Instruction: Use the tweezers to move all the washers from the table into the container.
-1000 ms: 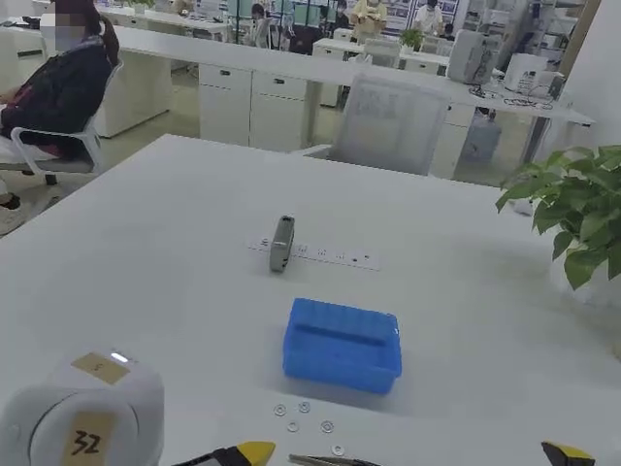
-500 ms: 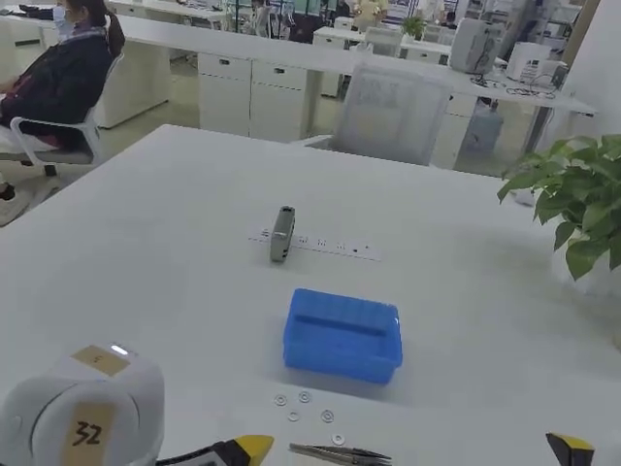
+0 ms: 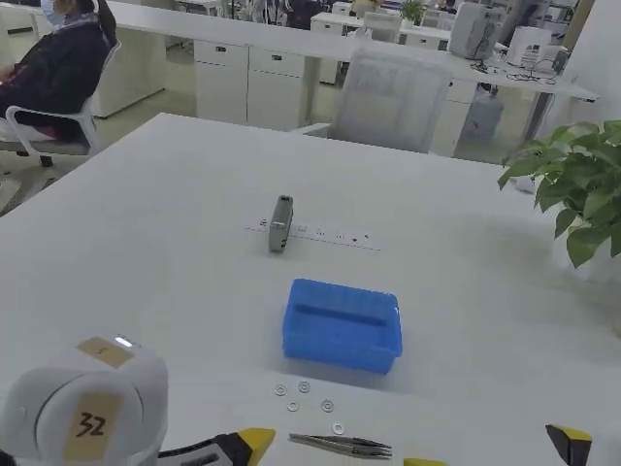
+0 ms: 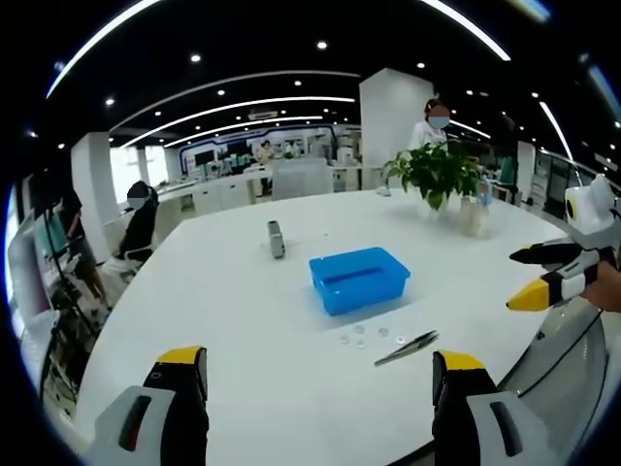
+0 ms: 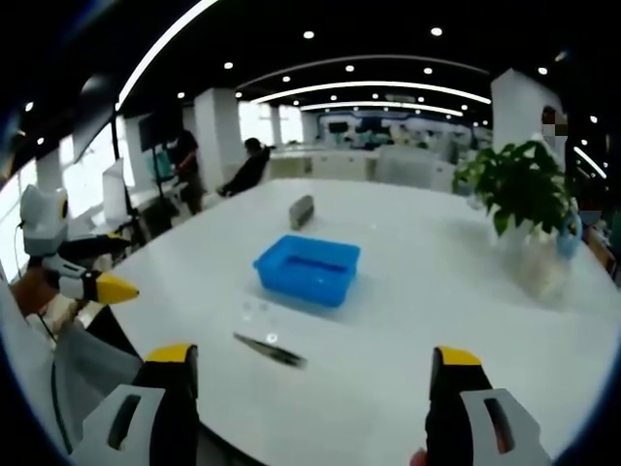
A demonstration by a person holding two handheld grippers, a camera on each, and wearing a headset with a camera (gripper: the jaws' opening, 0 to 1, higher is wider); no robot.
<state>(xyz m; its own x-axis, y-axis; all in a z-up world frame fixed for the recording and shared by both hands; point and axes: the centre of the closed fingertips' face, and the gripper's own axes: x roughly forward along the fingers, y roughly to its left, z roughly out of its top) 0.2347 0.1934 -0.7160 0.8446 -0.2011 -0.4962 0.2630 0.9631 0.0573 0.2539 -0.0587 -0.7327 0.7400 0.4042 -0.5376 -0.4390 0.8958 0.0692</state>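
A blue container stands on the white table. Several small washers lie loose just in front of it, and metal tweezers lie flat nearer the front edge. My left gripper is low at the left, short of the tweezers, and my right gripper is at the lower right. The left gripper view has its gripper open and empty, facing the container, the washers and the tweezers. In the right gripper view that gripper is open, behind the tweezers and the container.
A grey block stands on a power strip behind the container. A potted plant sits at the table's right. An office chair is behind the far edge. A seated person is at the far left.
The head camera has tipped down, so the tweezers and gripper tips show more fully. Container, washers and tweezers lie where they were.
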